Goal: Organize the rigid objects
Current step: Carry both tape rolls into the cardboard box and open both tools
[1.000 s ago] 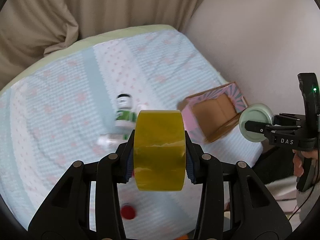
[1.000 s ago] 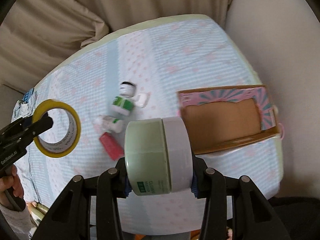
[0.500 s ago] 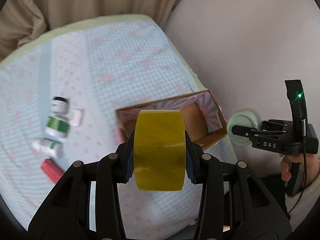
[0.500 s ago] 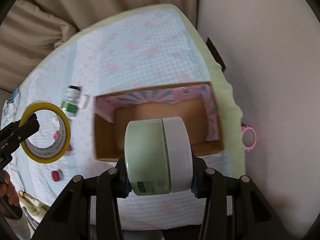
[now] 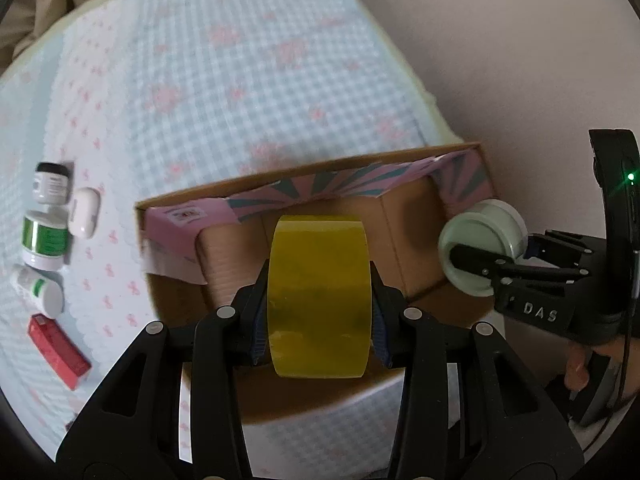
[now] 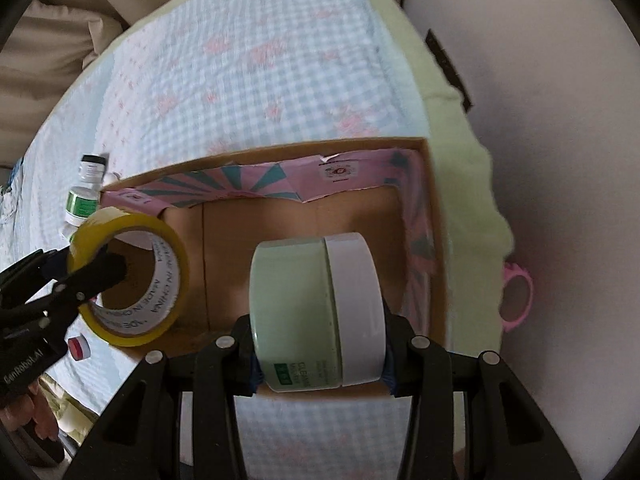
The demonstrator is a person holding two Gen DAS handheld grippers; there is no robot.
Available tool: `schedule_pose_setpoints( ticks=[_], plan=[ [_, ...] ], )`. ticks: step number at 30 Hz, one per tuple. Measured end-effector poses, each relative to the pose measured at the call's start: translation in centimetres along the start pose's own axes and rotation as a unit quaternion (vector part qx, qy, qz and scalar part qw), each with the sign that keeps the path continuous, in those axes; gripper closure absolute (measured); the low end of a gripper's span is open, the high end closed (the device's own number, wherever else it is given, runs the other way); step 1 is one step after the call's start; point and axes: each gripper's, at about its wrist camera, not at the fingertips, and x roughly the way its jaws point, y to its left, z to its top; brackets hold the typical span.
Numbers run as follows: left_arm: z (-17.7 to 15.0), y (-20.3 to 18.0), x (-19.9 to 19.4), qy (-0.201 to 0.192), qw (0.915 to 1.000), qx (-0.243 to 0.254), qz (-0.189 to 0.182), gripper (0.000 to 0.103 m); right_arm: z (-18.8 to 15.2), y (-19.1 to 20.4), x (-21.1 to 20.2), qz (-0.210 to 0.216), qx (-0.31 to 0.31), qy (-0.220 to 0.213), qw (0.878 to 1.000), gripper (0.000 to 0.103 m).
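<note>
My left gripper point(image 5: 318, 322) is shut on a yellow tape roll point(image 5: 318, 292), held above the left half of an open cardboard box point(image 5: 416, 256) with pink printed flaps. My right gripper point(image 6: 318, 354) is shut on a pale green cream jar point(image 6: 292, 312) with a white lid, hanging over the right half of the same box point(image 6: 280, 232). In the right wrist view the tape roll point(image 6: 132, 276) and left gripper point(image 6: 96, 276) show at the left; in the left wrist view the jar point(image 5: 480, 248) and right gripper point(image 5: 492, 260) show at the right. The box floor looks bare.
On the checked bedcover point(image 5: 220, 80) left of the box lie small white bottles point(image 5: 48, 236), a white case point(image 5: 84, 212), a red box point(image 5: 58, 346) and a red cap point(image 6: 78, 347). A wall point(image 6: 560, 120) runs close along the box's right side. A pink ring point(image 6: 518, 296) hangs there.
Both grippers have travelled right and down with their loads, from above the loose items to directly over the box, which now looks much larger. Both grips are unchanged.
</note>
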Motion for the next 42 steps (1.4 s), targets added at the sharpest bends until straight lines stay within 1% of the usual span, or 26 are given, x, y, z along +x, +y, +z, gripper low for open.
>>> schedule_pose_setpoints(
  ticks=[4, 7, 9, 10, 11, 12, 13, 14, 15, 16, 18, 23, 25, 32, 38, 42],
  plan=[
    [0.4, 0.1, 1.8, 0.016, 0.9997, 0.002, 0.017, 0.066, 0.6, -0.4, 2.6, 0.015, -0.002, 0.015, 1.0, 0.062],
    [0.6, -0.2, 2.3, 0.025, 0.9993, 0.013, 0.025, 0.066, 0.7, -0.5, 3.4, 0.02, -0.006, 0.017, 1.0, 0.062],
    [0.7, -0.5, 2.5, 0.03, 0.9986, 0.021, 0.037, 0.065, 0.8, -0.6, 3.6, 0.026, -0.006, 0.019, 0.999, 0.062],
    [0.8, -0.8, 2.3, 0.028, 0.9983, 0.026, 0.044, 0.063, 1.0, -0.6, 3.6, 0.033, -0.007, 0.016, 0.999, 0.062],
    [0.9, -1.0, 2.0, 0.024, 0.9979, 0.032, 0.051, 0.043, 1.1, -0.7, 3.4, 0.04, -0.007, 0.01, 0.999, 0.059],
    [1.0, -1.3, 1.5, 0.015, 0.9969, 0.042, 0.065, 0.019, 1.2, -0.6, 3.2, 0.047, -0.007, 0.004, 0.999, 0.056],
    [1.0, -1.5, 1.1, 0.009, 0.9963, 0.049, 0.07, 0.002, 1.4, -0.5, 2.9, 0.044, -0.008, -0.002, 0.999, 0.036],
    [1.0, -1.5, 0.6, 0.001, 0.9962, 0.053, 0.069, 0.0, 1.5, -0.4, 2.7, 0.033, -0.011, -0.004, 0.999, 0.003],
    [0.8, -1.4, 0.4, 0.0, 0.9955, 0.057, 0.076, 0.0, 1.5, -0.3, 2.4, 0.017, -0.014, -0.005, 1.0, 0.0],
    [0.8, -1.3, 0.3, 0.003, 0.9951, 0.059, 0.08, 0.0, 1.5, -0.4, 2.0, 0.007, -0.017, -0.011, 1.0, 0.0],
    [0.3, -0.9, 0.2, 0.008, 0.9952, 0.058, 0.079, 0.0, 1.2, -0.6, 1.3, 0.02, -0.012, -0.018, 1.0, 0.0],
    [-0.8, 0.4, -0.7, 0.007, 0.9972, 0.037, 0.065, 0.0, 0.1, -1.4, -0.1, 0.053, 0.04, -0.029, 0.997, 0.0],
    [-1.3, 0.4, -1.2, 0.004, 0.9976, 0.032, 0.062, 0.0, 0.0, -1.0, -0.7, 0.058, 0.053, -0.036, 0.996, 0.0],
    [-3.0, 0.5, -3.8, -0.013, 0.9977, 0.031, 0.058, 0.0, -0.2, -0.4, -3.2, 0.034, 0.054, -0.06, 0.996, 0.0],
    [-5.0, 0.8, -7.5, -0.04, 0.9973, 0.022, 0.057, 0.0, -1.5, 0.1, -6.3, 0.032, 0.059, -0.086, 0.994, 0.0],
    [-7.0, 1.1, -11.4, -0.066, 0.9959, 0.014, 0.06, 0.0, -3.0, 1.4, -8.9, 0.026, 0.05, -0.106, 0.993, 0.0]
  ],
)
